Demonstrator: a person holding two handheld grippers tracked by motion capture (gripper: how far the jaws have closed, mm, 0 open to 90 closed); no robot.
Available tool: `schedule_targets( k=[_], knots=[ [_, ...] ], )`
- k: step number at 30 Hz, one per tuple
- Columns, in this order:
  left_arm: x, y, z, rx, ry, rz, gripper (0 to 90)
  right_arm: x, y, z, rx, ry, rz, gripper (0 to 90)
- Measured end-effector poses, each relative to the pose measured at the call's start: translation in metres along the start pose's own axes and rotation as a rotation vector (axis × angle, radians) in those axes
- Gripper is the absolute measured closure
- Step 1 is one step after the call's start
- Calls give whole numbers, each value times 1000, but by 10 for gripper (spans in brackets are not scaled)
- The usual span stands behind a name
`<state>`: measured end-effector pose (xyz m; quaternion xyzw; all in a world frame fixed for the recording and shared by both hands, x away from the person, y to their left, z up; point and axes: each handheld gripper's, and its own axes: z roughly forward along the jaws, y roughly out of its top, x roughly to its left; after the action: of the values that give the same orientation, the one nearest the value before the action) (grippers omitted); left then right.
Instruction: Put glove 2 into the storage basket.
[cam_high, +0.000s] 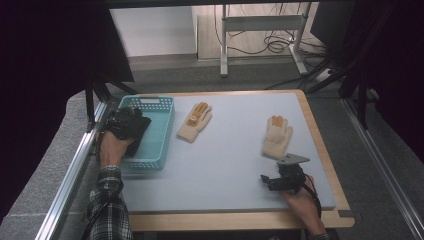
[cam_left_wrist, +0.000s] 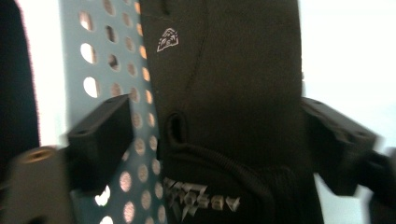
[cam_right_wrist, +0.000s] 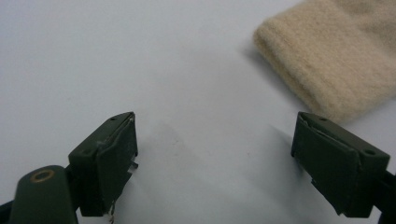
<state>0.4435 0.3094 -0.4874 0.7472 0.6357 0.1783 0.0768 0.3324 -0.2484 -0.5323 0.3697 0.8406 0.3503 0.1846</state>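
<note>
Black glove (cam_left_wrist: 229, 93) lying in teal basket (cam_high: 162, 132) between parted jaws of left gripper (cam_high: 131, 120), unclamped; two cream gloves (cam_high: 278, 136) waiting beyond right gripper (cam_high: 270, 181), jaws standing apart, empty.

The high view looked forward and down from above the person's side of the table (cam_high: 320, 220), taking in the whole grey mat (cam_high: 235, 160), the floor and desk legs beyond.

The left gripper view sat very close, looking along its jaws onto a black glove (cam_left_wrist: 233, 93) over the perforated floor of the teal basket (cam_left_wrist: 100, 65); the high view shared that basket (cam_high: 155, 131) at the mat's left edge.

The right gripper view looked low and near across the mat (cam_right_wrist: 140, 60) toward a beige glove's cuff (cam_right_wrist: 336, 60), the same beige glove (cam_high: 277, 137) seen from above at the right.
</note>
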Motion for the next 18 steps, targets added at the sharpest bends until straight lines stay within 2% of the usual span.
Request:
schedule_targets(
  k=[1,3,9,12,16,18],
  knots=[
    [1,-1,-3,-8,-8,0,98,0,0,0,0,0,-1,141],
    [3,-2,-11,-34,-43,-10,82,0,0,0,0,0,-1,141],
    [12,-9,-35,-167,-196,-53,64,0,0,0,1,-1,0,141],
    [9,-11,-42,-220,-276,-71,80,0,0,0,1,-1,0,141],
    [-1,-12,-49,-263,-333,-54,131,0,0,0,1,-1,0,141],
    [-9,-13,-52,-288,-351,-21,173,0,0,0,1,-1,0,141]
  ],
)
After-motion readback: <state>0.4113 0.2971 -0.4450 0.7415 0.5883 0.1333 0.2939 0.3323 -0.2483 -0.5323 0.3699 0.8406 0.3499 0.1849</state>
